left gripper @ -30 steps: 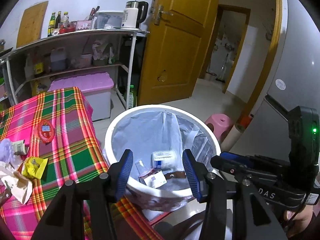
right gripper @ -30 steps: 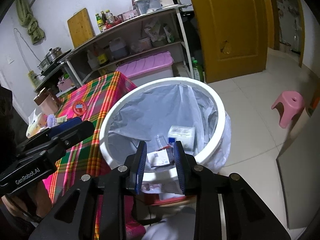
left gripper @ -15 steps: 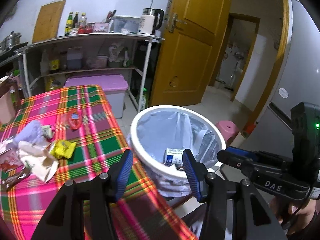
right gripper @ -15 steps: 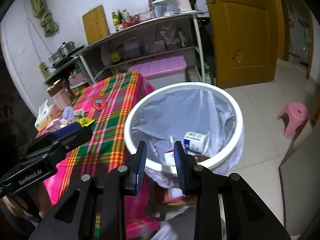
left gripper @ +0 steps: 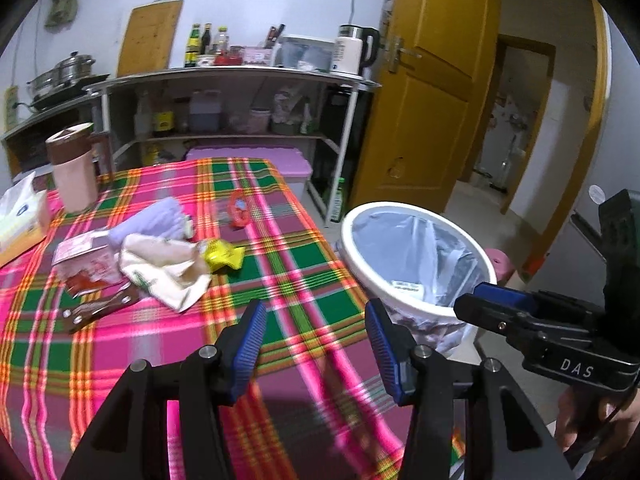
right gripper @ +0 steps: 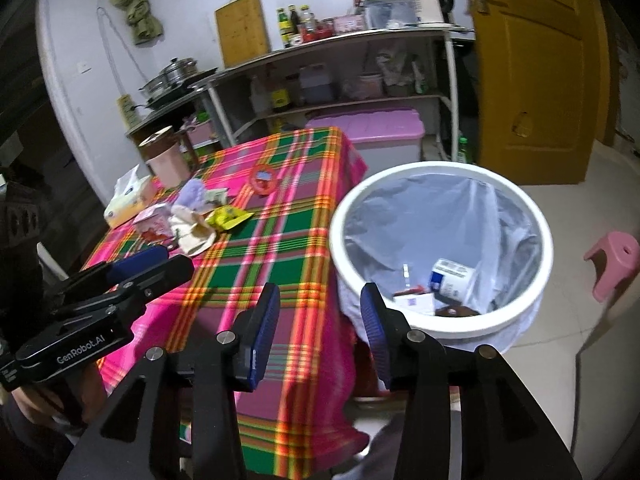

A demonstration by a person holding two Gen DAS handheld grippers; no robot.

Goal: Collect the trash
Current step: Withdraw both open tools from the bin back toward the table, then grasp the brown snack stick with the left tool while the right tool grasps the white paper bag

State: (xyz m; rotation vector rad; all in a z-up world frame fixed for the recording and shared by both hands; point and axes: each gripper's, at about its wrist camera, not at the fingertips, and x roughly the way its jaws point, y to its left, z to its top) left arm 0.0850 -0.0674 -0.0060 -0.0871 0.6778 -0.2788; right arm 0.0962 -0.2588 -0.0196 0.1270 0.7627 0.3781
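Trash bin [right gripper: 536, 216]: round, white-rimmed, lined with a pale plastic bag, standing on the tiled floor just beside the table's corner.
Bin contents: a white carton with blue print [right gripper: 451, 279] lying on its side, a flat white-and-red packet [right gripper: 414, 303] near it, and a dark scrap at the near wall.
Table [left gripper: 304, 276]: covered with a pink, green and yellow plaid cloth.
Trash on the table: a yellow wrapper [left gripper: 224, 255], crumpled cream paper [left gripper: 166, 270], a pink printed packet [left gripper: 86, 258], a brown wrapper [left gripper: 100, 307] and a lilac wad [left gripper: 154, 219], clustered together well apart from the bin; a red round packet [left gripper: 239, 209] lies alone farther back.
Other containers: a pink jug with a brown lid [left gripper: 74, 168] and a tissue box [left gripper: 20, 216] at the table's far left; a pink-lidded storage box [right gripper: 384, 128] under the shelf.
Left gripper [left gripper: 314, 342]: fingers spread wide over the cloth, nothing between them.
Right gripper [right gripper: 318, 330]: jaws opening, nothing between the pads; it hangs over the table's edge next to the bin.
Only in the right wrist view: the bottom of the bin and the pink stool [right gripper: 614, 260] in full.
Only in the left wrist view: the open doorway [left gripper: 516, 128] behind the door; of the bin's contents, only the carton's top shows.
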